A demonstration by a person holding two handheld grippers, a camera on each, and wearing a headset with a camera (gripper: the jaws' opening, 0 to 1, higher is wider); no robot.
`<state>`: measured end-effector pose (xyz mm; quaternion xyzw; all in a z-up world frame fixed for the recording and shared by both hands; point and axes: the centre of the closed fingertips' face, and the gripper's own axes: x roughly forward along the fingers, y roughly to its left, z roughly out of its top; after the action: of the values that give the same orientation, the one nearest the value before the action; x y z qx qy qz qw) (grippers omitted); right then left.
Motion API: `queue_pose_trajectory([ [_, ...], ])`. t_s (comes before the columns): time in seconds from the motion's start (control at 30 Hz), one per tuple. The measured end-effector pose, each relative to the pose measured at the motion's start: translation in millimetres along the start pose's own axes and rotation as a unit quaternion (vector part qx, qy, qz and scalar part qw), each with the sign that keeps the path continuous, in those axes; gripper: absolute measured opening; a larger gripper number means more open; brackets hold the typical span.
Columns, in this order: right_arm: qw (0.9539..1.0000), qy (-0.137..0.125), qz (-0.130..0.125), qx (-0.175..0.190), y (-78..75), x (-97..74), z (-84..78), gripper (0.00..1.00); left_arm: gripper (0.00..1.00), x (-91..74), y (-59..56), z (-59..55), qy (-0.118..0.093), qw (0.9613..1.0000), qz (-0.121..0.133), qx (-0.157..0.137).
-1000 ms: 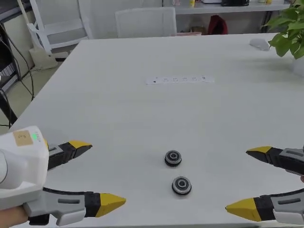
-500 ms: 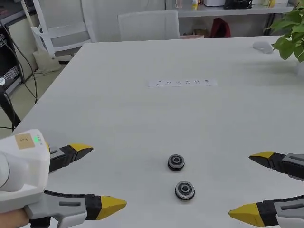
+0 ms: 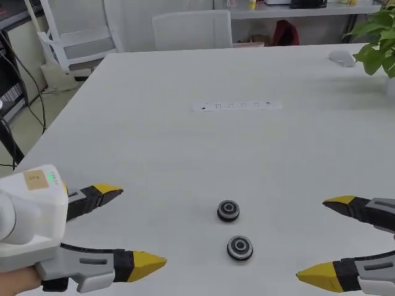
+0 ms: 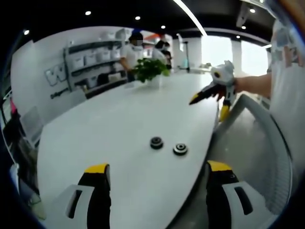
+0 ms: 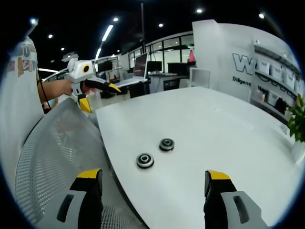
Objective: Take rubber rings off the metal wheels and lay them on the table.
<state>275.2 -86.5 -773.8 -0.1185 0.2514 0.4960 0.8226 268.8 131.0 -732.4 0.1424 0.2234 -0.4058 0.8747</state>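
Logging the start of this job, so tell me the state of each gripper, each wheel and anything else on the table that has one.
left gripper: open, empty.
right gripper: open, empty.
near wheel: lying flat on the table, dark rubber ring on it.
far wheel: lying flat, ring on, apart from the near wheel.
power strip: lying flat, nothing seen plugged in.
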Motion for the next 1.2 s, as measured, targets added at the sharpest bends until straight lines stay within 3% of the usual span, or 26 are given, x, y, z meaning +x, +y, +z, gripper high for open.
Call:
queue_pose_trajectory([
  [0.53,0.9997,0.000,0.021,-0.007,1.6,10.5,5.2,0.87,0.82,9.2,3.3,1.2,0.004,1.0000,-0.009,-0.001],
  [1.0,0.9995,-0.006,0.026,-0.015,-7.0,18.5,11.7,0.86,0.80,19.6,7.4,7.8,0.009,0.9997,-0.019,0.014],
  [1.2,0.9993,-0.005,0.033,-0.017,-5.0,24.3,11.6,0.82,0.79,29.0,3.2,6.2,0.012,0.9994,-0.028,0.017],
])
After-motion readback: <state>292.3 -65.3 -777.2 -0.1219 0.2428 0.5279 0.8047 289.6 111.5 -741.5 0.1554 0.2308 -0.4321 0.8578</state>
